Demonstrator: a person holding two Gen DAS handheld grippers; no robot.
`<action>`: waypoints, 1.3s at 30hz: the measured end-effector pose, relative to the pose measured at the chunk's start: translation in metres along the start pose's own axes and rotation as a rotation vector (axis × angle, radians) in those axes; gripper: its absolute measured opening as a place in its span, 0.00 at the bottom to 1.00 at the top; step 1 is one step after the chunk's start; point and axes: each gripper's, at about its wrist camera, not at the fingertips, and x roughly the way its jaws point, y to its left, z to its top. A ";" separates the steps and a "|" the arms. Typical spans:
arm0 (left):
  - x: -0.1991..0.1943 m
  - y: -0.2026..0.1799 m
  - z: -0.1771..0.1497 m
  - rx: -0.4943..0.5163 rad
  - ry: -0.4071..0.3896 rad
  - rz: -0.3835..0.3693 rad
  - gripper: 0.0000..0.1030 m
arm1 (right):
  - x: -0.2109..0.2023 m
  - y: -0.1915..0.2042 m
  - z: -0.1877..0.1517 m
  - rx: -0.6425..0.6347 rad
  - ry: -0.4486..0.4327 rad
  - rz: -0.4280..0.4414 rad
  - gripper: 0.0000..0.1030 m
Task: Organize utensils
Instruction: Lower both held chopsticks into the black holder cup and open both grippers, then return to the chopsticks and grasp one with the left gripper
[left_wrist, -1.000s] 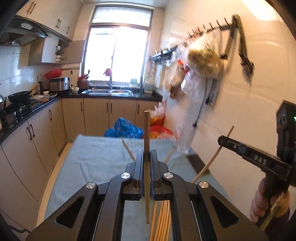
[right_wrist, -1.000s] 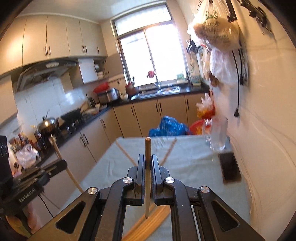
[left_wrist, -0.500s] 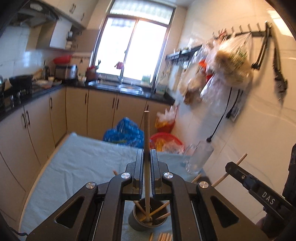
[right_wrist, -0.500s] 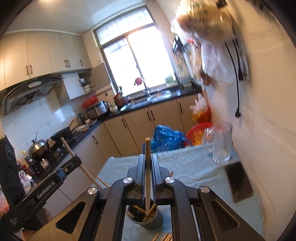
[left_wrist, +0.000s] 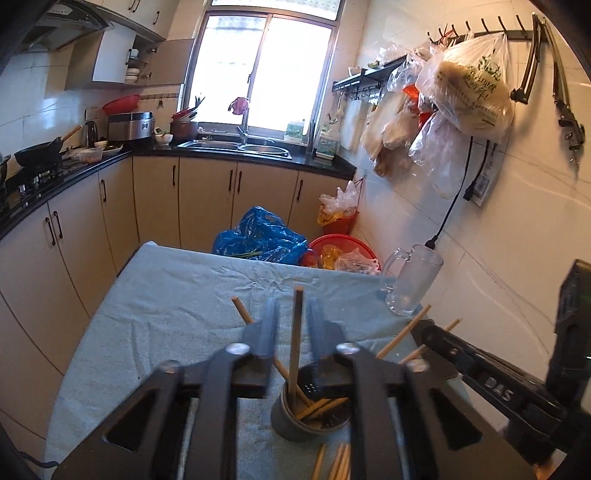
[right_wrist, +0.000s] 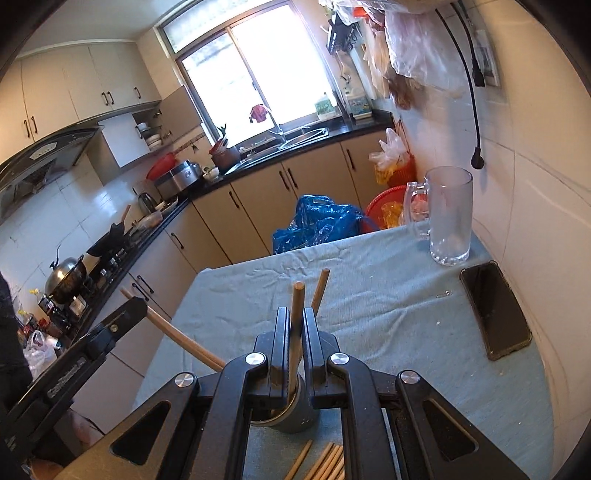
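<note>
A chopstick (left_wrist: 295, 332) is being released over the holder cup (left_wrist: 310, 410) as the left hand-held gripper (left_wrist: 291, 325) is opening. The right hand-held gripper (right_wrist: 295, 328) is being kept clamped on a second chopstick (right_wrist: 296, 321), its tip in the cup. That one is best being let go only once it is standing steeply, well clear of the cup's rim.

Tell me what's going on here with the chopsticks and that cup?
A person is sorting chopsticks into a grey holder cup on a table covered with a blue cloth. The left gripper has its jaws opening around a chopstick whose lower end is already in the cup. The right gripper is shut on another chopstick over the same cup. More loose chopsticks lie on the cloth nearby.
</note>
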 end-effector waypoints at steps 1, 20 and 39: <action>-0.006 0.001 0.000 -0.006 -0.007 0.001 0.30 | -0.001 0.000 0.000 0.003 0.002 -0.002 0.12; -0.096 0.048 -0.105 0.005 0.099 -0.002 0.45 | -0.057 -0.003 -0.070 -0.172 0.254 -0.081 0.55; 0.054 -0.020 -0.198 0.268 0.516 -0.075 0.10 | -0.007 -0.064 -0.177 -0.005 0.468 0.020 0.42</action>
